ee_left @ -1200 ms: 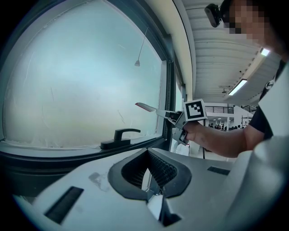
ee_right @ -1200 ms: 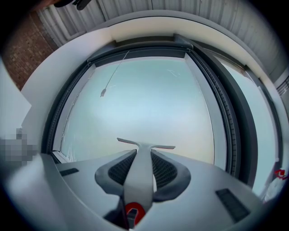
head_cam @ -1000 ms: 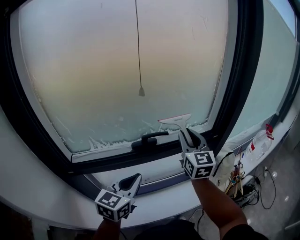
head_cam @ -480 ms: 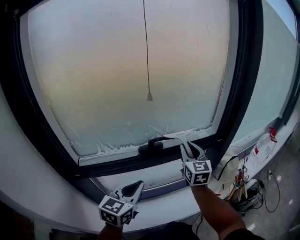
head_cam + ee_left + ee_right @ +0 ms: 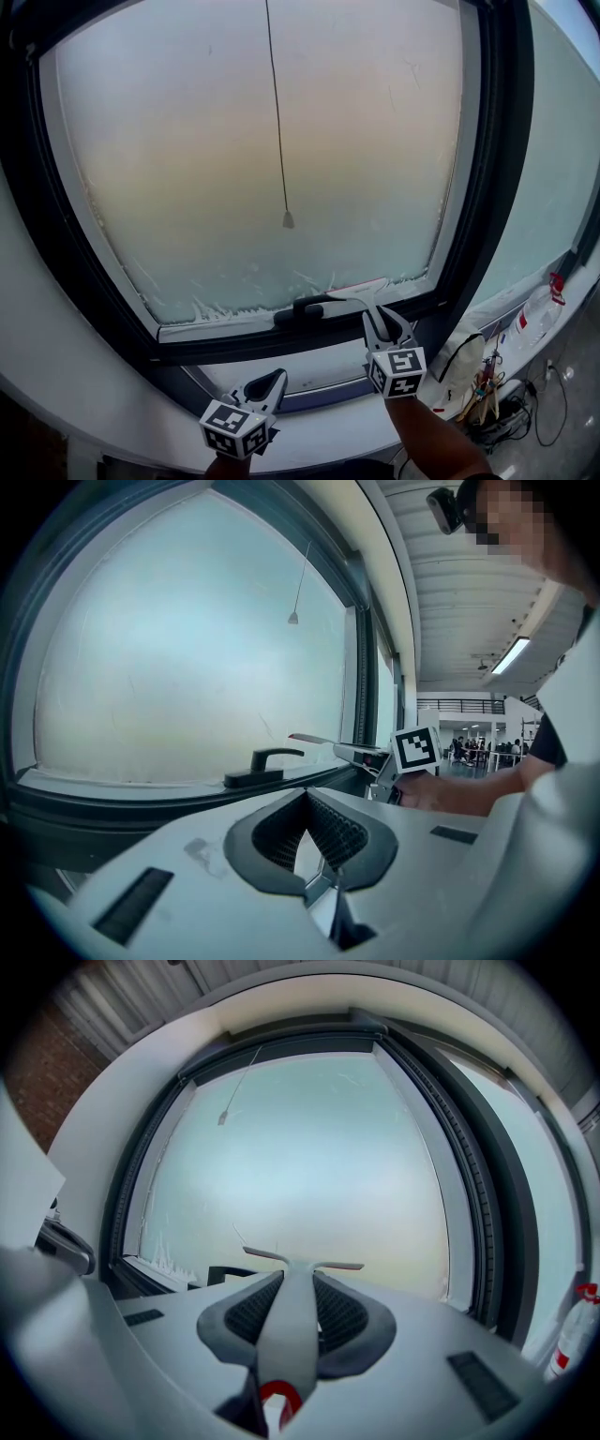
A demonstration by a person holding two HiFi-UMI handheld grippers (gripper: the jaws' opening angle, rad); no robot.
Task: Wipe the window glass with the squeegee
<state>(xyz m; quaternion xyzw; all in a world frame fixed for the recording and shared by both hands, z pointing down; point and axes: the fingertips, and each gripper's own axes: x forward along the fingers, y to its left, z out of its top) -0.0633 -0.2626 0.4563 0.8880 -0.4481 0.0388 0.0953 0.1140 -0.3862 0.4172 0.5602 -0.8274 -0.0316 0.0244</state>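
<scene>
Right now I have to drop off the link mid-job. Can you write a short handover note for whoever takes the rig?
Right gripper: shut on the squeegee by its handle. The blade is at the bottom edge of the glass, just right of the window handle. Whether the blade touches the glass cannot be told.
Left gripper: shut, empty, held low and apart from the glass.
Done: hard to judge. The glass looks hazy all over, with white streaks along its bottom edge.
Left: probably the whole pane. Mind the pull cord hanging in front of it.
</scene>
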